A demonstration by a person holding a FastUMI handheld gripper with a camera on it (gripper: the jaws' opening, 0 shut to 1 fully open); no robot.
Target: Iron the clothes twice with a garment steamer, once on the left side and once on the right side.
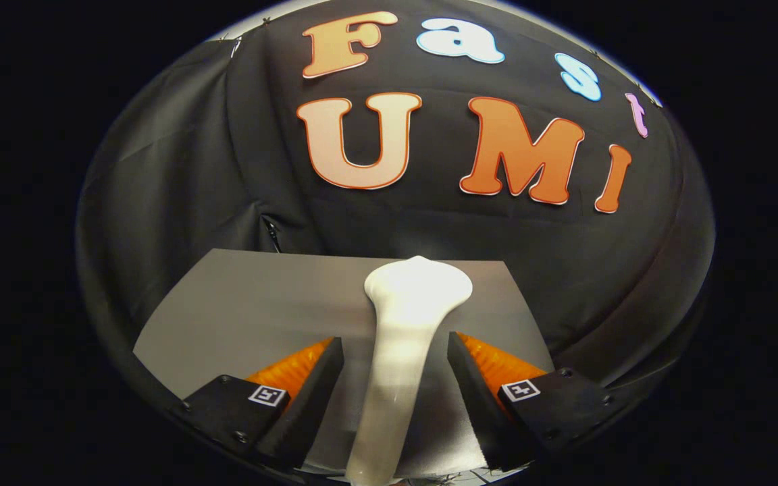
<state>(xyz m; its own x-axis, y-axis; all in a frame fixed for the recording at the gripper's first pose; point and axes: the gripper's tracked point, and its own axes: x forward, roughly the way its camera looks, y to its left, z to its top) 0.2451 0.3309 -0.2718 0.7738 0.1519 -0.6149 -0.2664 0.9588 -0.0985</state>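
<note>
one white garment steamer [402, 337] stands upright between the gripper's [396, 354] open fingers.

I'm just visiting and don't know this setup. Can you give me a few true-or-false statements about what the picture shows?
1. The white garment steamer lies between the gripper fingers. True.
2. Both fingers are clamped onto the steamer. False: a gap shows on each side of its handle.
3. The steamer's wide head points away, beyond the fingertips. True.
4. The steamer rests on a red towel. False: it sits over a grey surface.
</note>
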